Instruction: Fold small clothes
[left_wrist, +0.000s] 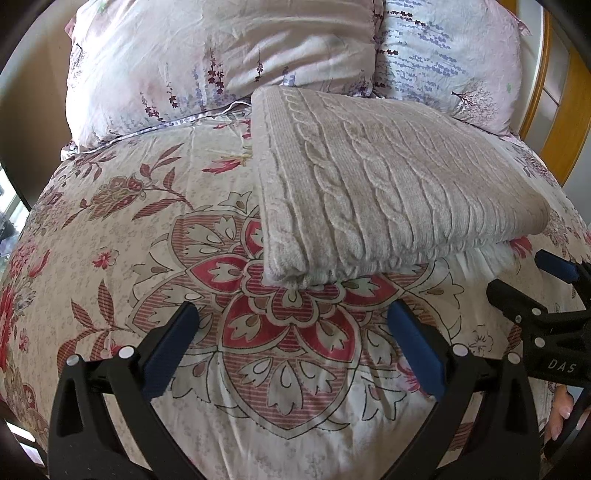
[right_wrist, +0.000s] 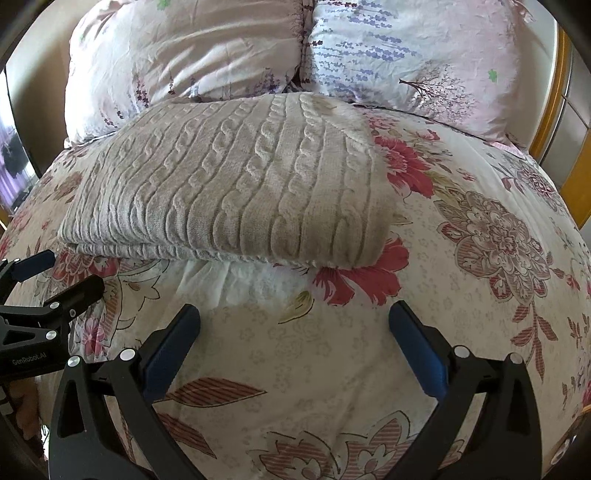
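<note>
With the sweater (left_wrist: 388, 177) lying folded on the bedspread (left_wrist: 147, 229) just in front of the pillows (left_wrist: 221, 55), we keep the left gripper (left_wrist: 293, 325) and right gripper (right_wrist: 294, 325) wide open, empty, clear of it.

The bed (left_wrist: 122, 229) is covered by a cream quilt (right_wrist: 461, 295) printed with red and dusty-pink flowers and a large medallion motif. A folded, beige cable-knit sweater (left_wrist: 388, 177) lies flat on the quilt, its thick folded edge facing the cameras and its far edge touching the pillows. Just in front of the sweater, a strip of white crinkled fabric (right_wrist: 236, 277) shows from under its near edge. Behind the sweater, two pillows rest side by side at the head of the bed: a pale pink pillow (left_wrist: 221, 48) and a bluish-white pillow (right_wrist: 406, 51), both printed with lavender sprigs, touching each other.
</note>
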